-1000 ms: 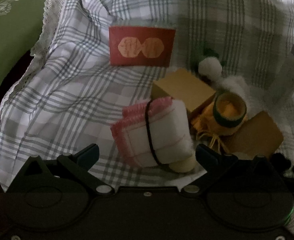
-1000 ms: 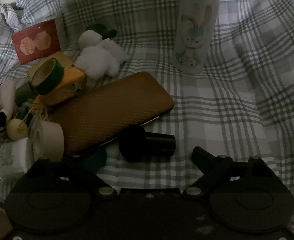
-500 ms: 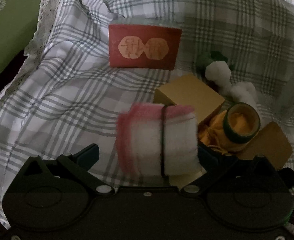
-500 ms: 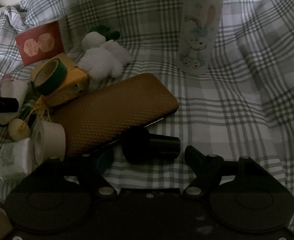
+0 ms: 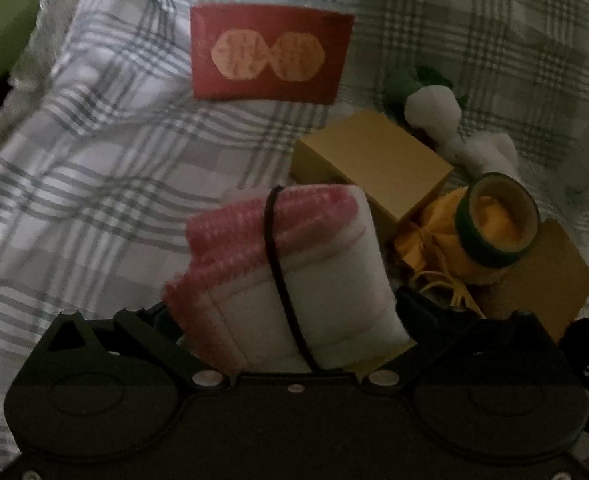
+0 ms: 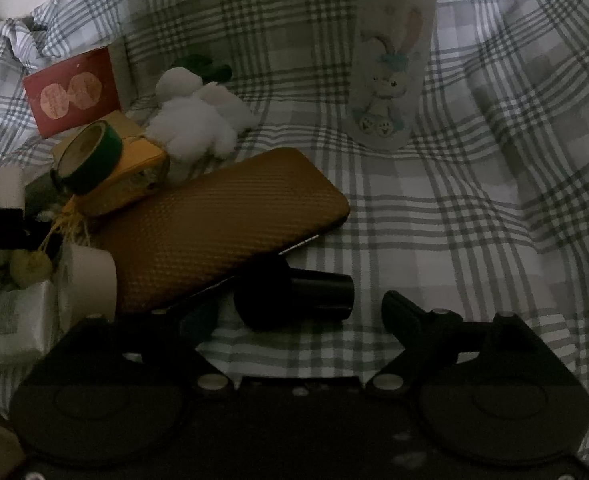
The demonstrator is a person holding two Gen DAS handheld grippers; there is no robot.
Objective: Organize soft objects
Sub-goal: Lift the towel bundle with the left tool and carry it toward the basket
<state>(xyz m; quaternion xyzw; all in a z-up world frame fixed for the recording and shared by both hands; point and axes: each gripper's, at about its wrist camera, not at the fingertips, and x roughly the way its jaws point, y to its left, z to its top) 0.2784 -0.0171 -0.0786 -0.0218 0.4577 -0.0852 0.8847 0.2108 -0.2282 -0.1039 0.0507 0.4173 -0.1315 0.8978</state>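
While the left gripper straddles the banded towel bundle, I cannot tell whether its fingers press on it. Bundle sits at 6 o'clock, tilted, touching the yellow box at 1 o'clock. Risk: a lift snags the yellow pouch cords at 3 o'clock.

Right wrist view: right gripper jaws wide, just been opening, a black cylinder lying between them untouched. Plush toy at 11 o'clock; closing here would take the wrong, hard item.
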